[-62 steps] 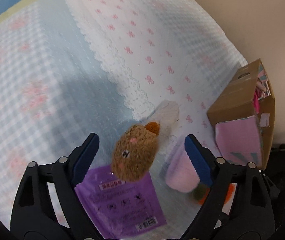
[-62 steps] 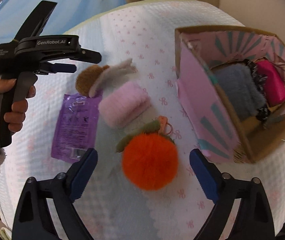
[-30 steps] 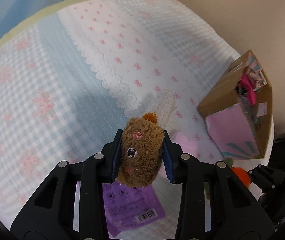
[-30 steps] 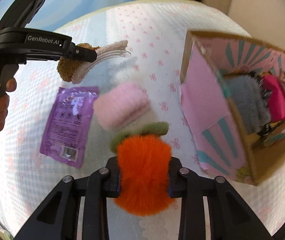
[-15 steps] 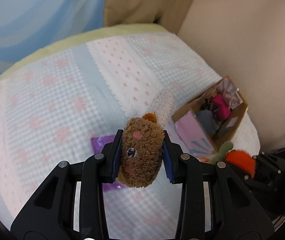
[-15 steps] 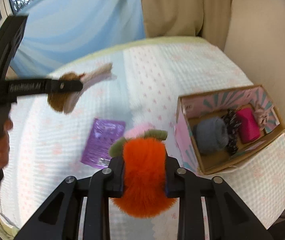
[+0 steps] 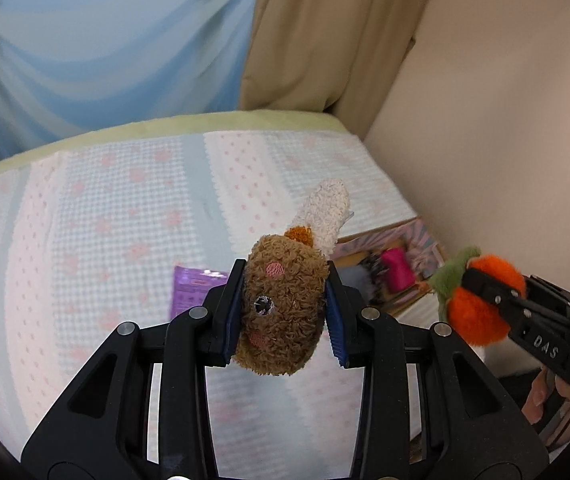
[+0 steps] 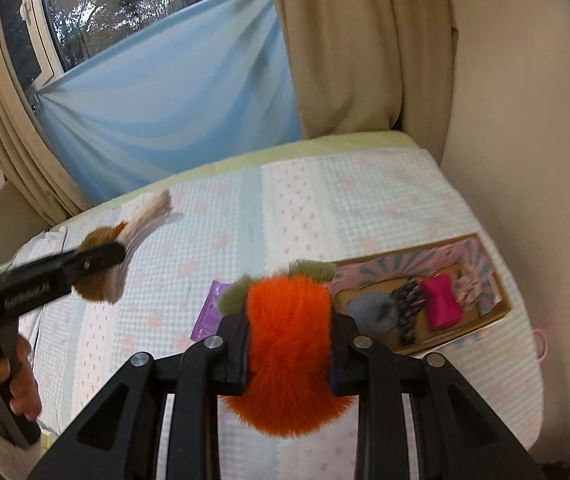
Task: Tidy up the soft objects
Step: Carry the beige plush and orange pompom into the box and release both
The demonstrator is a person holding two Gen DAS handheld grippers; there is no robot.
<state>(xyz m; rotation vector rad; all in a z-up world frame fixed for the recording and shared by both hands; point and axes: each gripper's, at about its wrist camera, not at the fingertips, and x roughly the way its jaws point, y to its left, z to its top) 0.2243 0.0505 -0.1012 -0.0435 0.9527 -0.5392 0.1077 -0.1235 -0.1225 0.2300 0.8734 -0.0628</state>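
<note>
Above the bed (image 8: 365, 208), my left gripper (image 7: 285, 312) has its jaws clamped on the brown plush (image 7: 283, 312), and my right gripper (image 8: 289, 344) squeezes the orange pompom (image 8: 289, 344). The box (image 8: 501, 312) lies below by the wall, a purple packet (image 7: 189, 288) beside it.

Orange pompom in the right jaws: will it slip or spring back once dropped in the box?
The orange pompom looks squashed narrow between the right gripper jaws, so it probably springs back. Long fluffy fur suggests it is light and could slide. Landing in the box, it likely settles softly.
</note>
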